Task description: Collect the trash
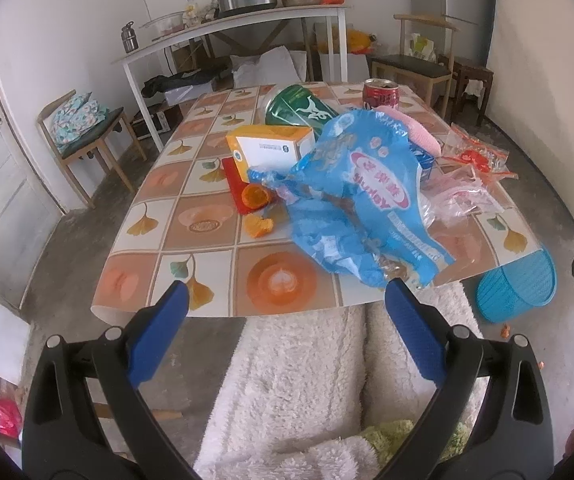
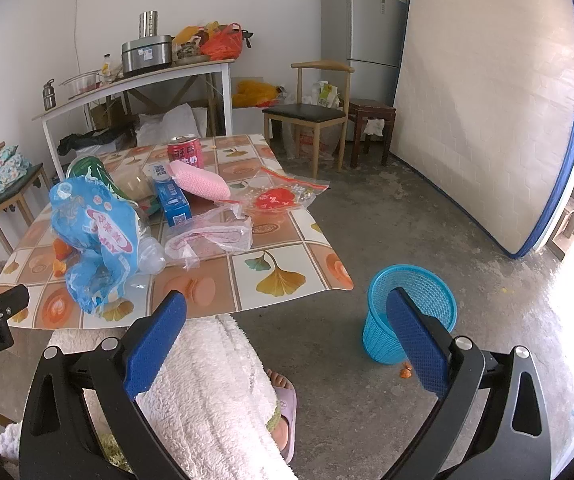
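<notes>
On the surface [image 1: 207, 312] nothing's grabbed yet, both claws wide open; I'd pinch the blue bag [image 1: 359, 200] by its near edge with the left claw [image 1: 287, 308], then drop it into the basket [image 2: 411, 316].

- The walls [image 2: 27, 20] were plain white and the floor [image 2: 407, 216] bare, stained grey concrete.
- A white side table [image 2: 135, 80] stood against the far wall.
- A wooden chair [image 2: 311, 112] with a dark seat stood beside a grey refrigerator [image 2: 359, 16].
- A mattress [image 2: 487, 100] leaned upright at the right.
- Bright daylight fell from the right.
</notes>
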Tool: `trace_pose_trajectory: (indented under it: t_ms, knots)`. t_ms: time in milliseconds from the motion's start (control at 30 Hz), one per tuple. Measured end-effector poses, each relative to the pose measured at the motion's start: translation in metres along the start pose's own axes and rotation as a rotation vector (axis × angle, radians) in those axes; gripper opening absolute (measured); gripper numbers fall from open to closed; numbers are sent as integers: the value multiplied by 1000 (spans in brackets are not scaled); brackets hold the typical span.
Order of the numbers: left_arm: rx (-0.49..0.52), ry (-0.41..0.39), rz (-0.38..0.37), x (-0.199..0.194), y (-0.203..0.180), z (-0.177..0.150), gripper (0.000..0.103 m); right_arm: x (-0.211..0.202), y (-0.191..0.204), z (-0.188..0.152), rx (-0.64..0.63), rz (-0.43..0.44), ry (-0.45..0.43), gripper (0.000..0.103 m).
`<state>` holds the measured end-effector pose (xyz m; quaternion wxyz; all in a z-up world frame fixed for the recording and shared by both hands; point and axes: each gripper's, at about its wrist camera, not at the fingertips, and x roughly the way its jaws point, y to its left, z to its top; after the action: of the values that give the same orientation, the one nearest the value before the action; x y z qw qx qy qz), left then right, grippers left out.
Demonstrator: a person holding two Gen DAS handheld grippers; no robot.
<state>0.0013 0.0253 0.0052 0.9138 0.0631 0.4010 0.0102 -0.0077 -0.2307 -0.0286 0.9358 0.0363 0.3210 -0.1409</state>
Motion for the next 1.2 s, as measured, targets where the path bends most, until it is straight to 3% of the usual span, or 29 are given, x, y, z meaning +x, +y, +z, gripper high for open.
trace_pose_trajectory:
  t_ms: [1200]
  knots:
    - [4,10,-7,3,-1,-3,94,0,2,0,-1,0,2,98]
